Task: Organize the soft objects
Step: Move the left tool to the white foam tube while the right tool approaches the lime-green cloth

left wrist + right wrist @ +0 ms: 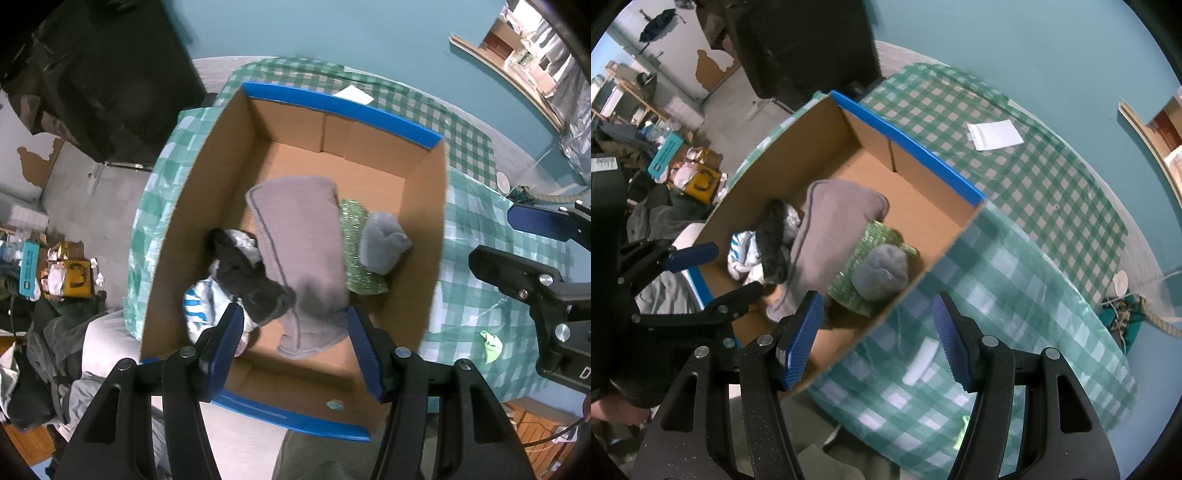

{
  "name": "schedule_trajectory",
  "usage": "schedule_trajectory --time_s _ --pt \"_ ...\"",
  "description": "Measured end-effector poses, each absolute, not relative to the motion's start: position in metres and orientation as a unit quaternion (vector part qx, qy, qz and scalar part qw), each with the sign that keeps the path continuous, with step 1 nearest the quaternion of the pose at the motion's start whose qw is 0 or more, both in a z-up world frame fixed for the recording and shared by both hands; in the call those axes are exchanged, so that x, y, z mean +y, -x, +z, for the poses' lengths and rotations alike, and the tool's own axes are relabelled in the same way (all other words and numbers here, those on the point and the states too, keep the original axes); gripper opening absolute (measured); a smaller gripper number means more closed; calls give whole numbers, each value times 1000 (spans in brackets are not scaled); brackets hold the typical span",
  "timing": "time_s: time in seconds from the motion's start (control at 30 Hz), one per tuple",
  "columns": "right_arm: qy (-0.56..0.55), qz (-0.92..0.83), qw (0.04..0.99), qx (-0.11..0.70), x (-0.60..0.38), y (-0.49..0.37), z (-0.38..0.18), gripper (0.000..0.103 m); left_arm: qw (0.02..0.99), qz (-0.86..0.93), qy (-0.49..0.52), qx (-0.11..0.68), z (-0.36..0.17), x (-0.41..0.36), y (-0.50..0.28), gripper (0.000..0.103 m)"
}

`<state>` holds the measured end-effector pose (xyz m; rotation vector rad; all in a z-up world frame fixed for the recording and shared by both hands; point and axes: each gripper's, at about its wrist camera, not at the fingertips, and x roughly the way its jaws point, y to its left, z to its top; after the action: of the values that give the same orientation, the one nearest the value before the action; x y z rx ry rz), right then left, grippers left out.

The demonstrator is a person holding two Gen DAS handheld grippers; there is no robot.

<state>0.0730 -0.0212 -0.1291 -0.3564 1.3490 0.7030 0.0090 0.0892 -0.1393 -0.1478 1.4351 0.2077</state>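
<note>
An open cardboard box (432,236) with blue-taped rims stands on the green checked table (476,266). Inside lie a long grey cloth (299,243), a black cloth (251,284), a white and blue cloth (203,306), a green glittery piece (358,251) and a small grey bundle (384,243). My left gripper (295,343) is open and empty above the box's near end. My right gripper (875,339) is open and empty above the box's right wall (923,269); the grey cloth (831,236) and grey bundle (882,273) show there too. A small light green cloth (491,345) lies on the table right of the box.
A white paper (995,134) lies on the far table. A white round item and cables (1121,291) sit at the table's right edge. A black cabinet (110,81) stands behind, with floor clutter (62,273) at left. The right gripper shows in the left wrist view (532,240).
</note>
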Motion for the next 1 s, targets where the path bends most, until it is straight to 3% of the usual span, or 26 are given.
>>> schedule_trajectory --time_s 1.0 --pt "104 226 727 640 -159 -54 -140 63 732 -9 -9 681 -157 -38 -15 61"
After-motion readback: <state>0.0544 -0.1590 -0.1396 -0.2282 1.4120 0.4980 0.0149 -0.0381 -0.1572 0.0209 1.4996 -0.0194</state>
